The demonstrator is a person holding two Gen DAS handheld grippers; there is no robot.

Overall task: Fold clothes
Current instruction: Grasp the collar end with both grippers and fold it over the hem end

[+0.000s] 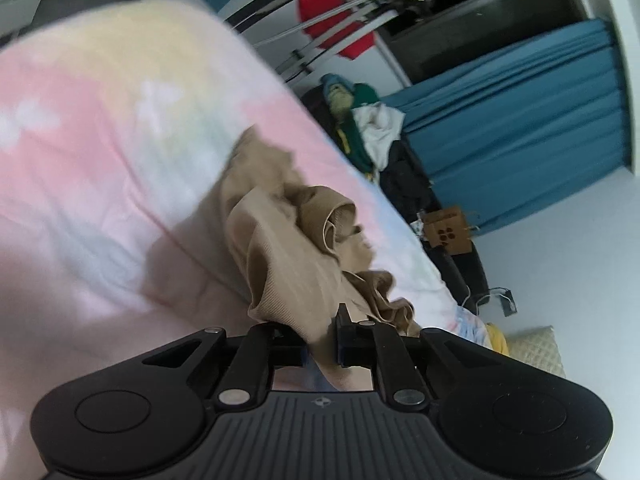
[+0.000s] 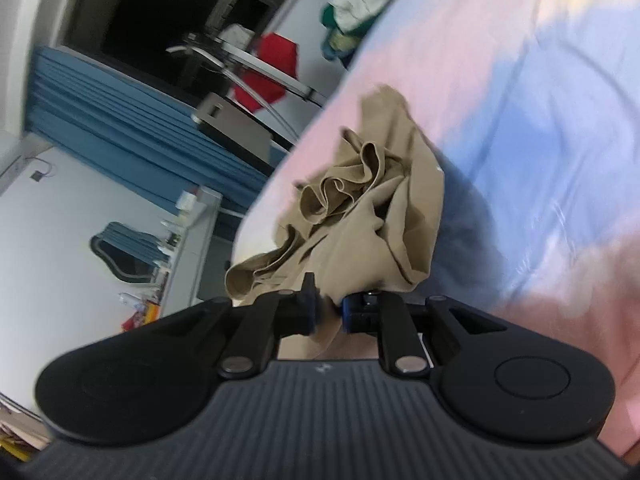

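You have the left claw (image 1: 320, 340) and the right claw (image 2: 330, 312) each clamped on an edge of the crumpled tan garment (image 1: 280, 240), which trails onto the pastel bed (image 1: 100, 160), presumably so you can spread it for folding.

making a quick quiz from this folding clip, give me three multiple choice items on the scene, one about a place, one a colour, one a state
1. Where does the crumpled garment lie?
A. on the pastel bedspread
B. on the floor
C. on the drying rack

2. What colour is the garment?
A. red
B. tan
C. teal

3. How does the left hand-held gripper stand?
A. wide open above the cloth
B. shut on nothing
C. shut on a fold of the garment

Answers:
1. A, the cloth bunches on the pink and blue cover.
2. B, it is beige-tan in both views.
3. C, tan fabric runs between its closed fingers; the right hand-held gripper pinches the garment too.
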